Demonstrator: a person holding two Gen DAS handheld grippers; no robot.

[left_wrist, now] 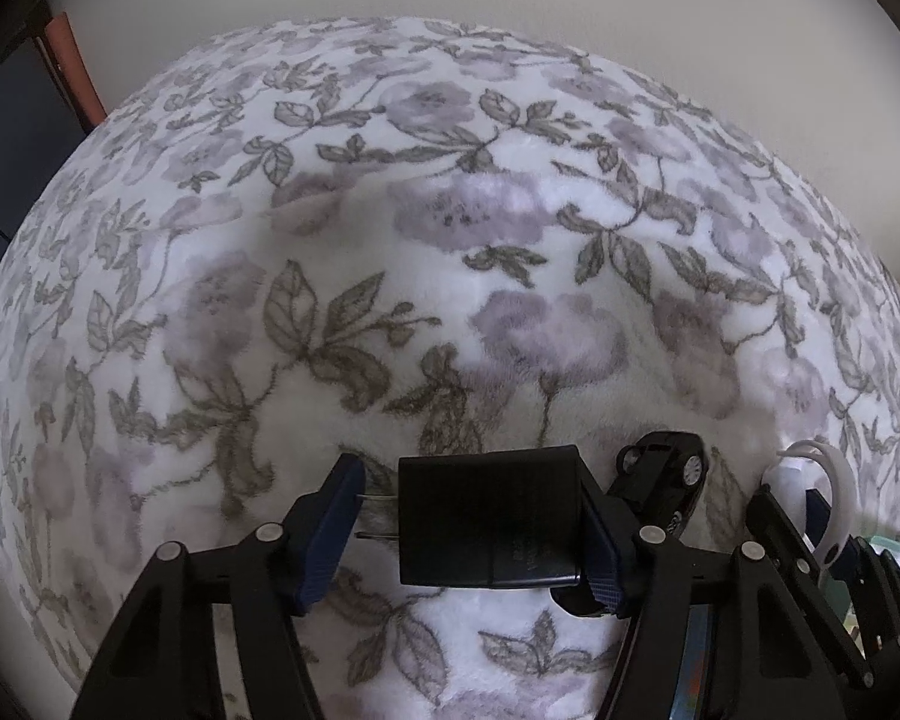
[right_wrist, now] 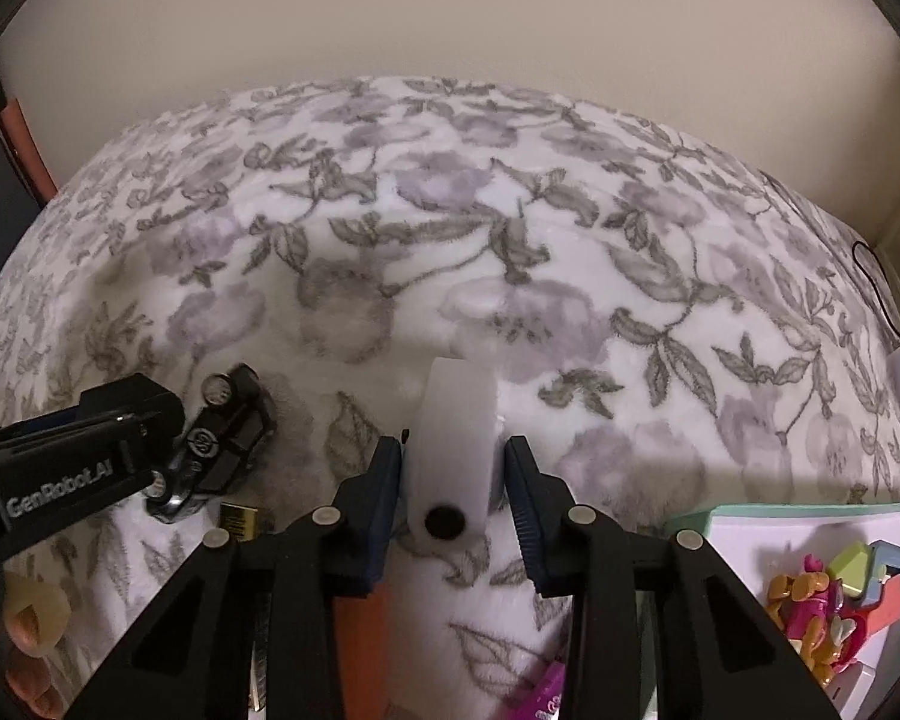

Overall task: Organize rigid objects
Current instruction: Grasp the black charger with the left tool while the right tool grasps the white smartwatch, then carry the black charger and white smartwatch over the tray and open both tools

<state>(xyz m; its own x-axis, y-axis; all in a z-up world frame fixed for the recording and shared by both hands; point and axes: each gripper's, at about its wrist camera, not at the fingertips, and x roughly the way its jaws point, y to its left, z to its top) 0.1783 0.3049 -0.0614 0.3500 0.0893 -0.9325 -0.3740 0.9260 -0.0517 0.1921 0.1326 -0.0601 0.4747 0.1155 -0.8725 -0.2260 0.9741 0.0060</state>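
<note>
Left wrist view: left gripper (left_wrist: 471, 531) pinching a black plug-in charger; right wrist view: right gripper (right_wrist: 455, 501) pinching a white block.

Left wrist view: the black wall charger (left_wrist: 491, 517) sits crosswise between the blue-padded fingers (left_wrist: 330, 531), its two metal prongs touching the left pad and its body against the right pad, over a floral fleece blanket (left_wrist: 390, 240). A black toy car (left_wrist: 666, 480) lies tilted on the blanket just right of the gripper. At the right edge the other gripper shows, carrying a white curved piece (left_wrist: 834, 480). Right wrist view: the white rectangular block (right_wrist: 455, 450), with a dark round spot on its near face, stands upright, pinched between both pads. The toy car lies to the left, beside the left gripper's black body. A mint-rimmed tray (right_wrist: 810, 510) holding colourful toys sits at lower right.
</note>
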